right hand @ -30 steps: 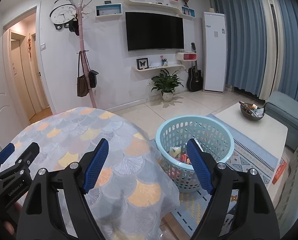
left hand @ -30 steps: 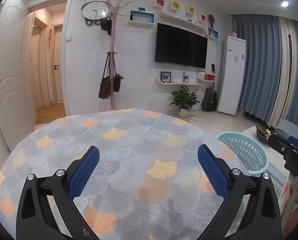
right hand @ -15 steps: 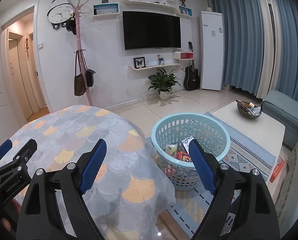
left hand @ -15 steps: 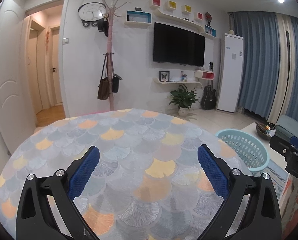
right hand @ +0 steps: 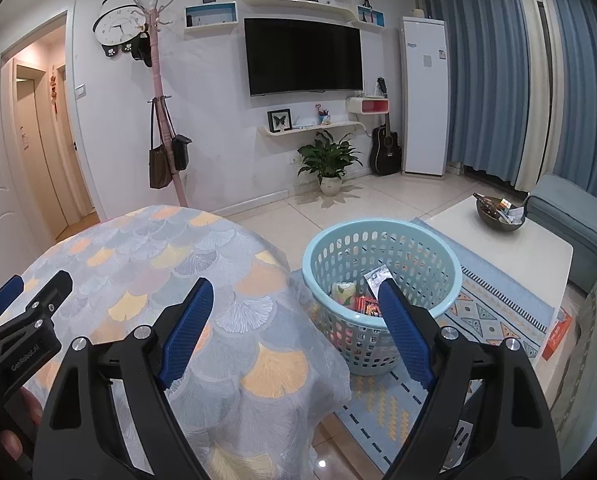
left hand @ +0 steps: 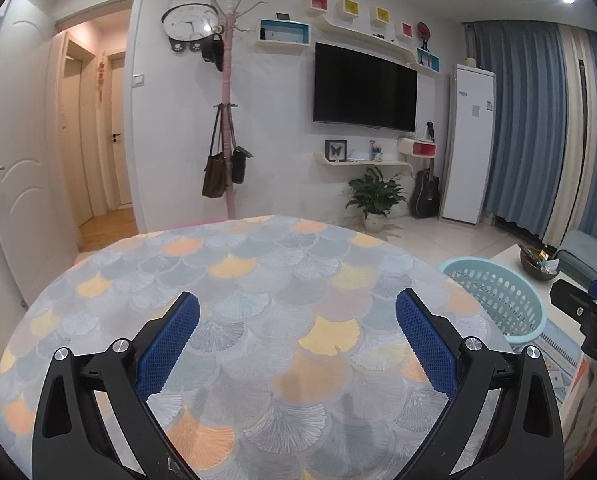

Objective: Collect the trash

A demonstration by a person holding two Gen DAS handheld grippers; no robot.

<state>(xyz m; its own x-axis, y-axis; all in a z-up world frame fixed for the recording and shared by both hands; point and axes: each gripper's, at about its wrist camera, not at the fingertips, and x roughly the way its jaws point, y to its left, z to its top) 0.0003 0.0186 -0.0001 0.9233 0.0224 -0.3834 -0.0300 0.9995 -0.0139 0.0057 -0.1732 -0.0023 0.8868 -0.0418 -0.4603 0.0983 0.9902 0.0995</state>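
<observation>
Both claws, left gripper (left hand: 296, 318) and right gripper (right hand: 294, 320), spread and empty over bare tablecloth (left hand: 258, 280); risk judged: snagging fabric, toppling laundry basket (right hand: 450, 268) of wrappers (right hand: 376, 278).

The round table (left hand: 258, 280) stands in front. The basket (right hand: 382, 240) sits on the floor just right of it, on a rug (right hand: 494, 308), with packets (right hand: 358, 300) inside. A low table (right hand: 498, 248) lies right of the basket and carries a bowl (right hand: 498, 216).
</observation>
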